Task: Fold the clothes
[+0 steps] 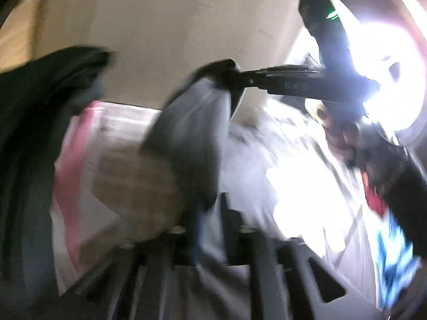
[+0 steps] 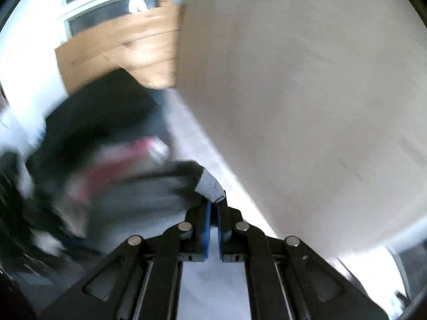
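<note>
One grey garment point(image 1: 192, 122) hangs stretched and blurred between two grippers. The right gripper point(image 2: 214, 208) pinches its corner; whether the left gripper point(image 1: 208, 229) grips is unclear.

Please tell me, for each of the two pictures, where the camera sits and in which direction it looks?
Left wrist: on the left claw, angled down along its blurred fingers; it sees the grey garment, the right claw pinching it, and a hand.
Right wrist: on the right claw, angled down at the beige surface and a dark clothes heap.
Shared: the grey garment, beige surface.
</note>
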A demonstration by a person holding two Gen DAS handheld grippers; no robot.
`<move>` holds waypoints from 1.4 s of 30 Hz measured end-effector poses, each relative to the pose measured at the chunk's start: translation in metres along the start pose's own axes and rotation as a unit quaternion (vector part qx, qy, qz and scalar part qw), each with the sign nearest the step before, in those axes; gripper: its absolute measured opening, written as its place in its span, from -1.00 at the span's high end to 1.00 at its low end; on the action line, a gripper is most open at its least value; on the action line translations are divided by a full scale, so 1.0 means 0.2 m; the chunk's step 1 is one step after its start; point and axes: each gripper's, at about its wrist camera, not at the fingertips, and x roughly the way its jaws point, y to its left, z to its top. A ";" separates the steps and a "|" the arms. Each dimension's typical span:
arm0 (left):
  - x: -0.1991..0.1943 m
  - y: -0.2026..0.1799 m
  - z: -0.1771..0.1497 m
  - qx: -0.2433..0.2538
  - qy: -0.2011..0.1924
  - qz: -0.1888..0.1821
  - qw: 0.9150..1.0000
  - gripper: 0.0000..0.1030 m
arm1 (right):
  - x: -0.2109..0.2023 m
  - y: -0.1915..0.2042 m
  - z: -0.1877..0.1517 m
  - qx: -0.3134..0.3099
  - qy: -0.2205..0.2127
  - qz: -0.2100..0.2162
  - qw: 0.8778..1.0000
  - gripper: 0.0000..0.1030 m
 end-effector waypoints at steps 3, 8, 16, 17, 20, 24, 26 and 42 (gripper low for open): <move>-0.05 -0.05 -0.08 0.041 0.011 0.015 0.999 0.11 | -0.09 -0.19 -0.27 0.084 0.041 -0.098 0.991 -0.28; 0.08 -0.09 -0.05 0.041 0.041 0.004 0.998 0.14 | -0.18 -0.33 -0.39 0.213 0.017 -0.014 0.977 -0.28; 0.33 -0.16 0.03 0.078 0.060 -0.011 0.995 0.12 | -0.04 -0.32 -0.47 0.247 0.039 0.036 0.967 -0.25; 0.35 -0.17 0.03 0.089 0.063 -0.006 0.994 0.12 | -0.01 -0.32 -0.46 0.244 0.039 0.040 0.968 -0.23; 0.39 -0.18 0.02 0.109 0.072 -0.013 0.991 0.15 | 0.08 -0.29 -0.38 0.216 0.043 0.051 0.974 0.22; 0.43 -0.20 -0.03 0.121 0.098 -0.035 0.987 0.15 | 0.24 -0.24 -0.25 0.177 0.078 0.093 0.977 0.47; 0.42 -0.23 -0.03 0.118 0.089 -0.051 0.988 0.15 | 0.33 -0.19 -0.20 0.146 0.106 0.099 0.979 0.47; 0.59 -0.63 -0.06 0.255 0.071 -0.083 0.961 0.97 | 0.27 -0.22 -0.19 0.089 0.152 0.068 0.982 0.42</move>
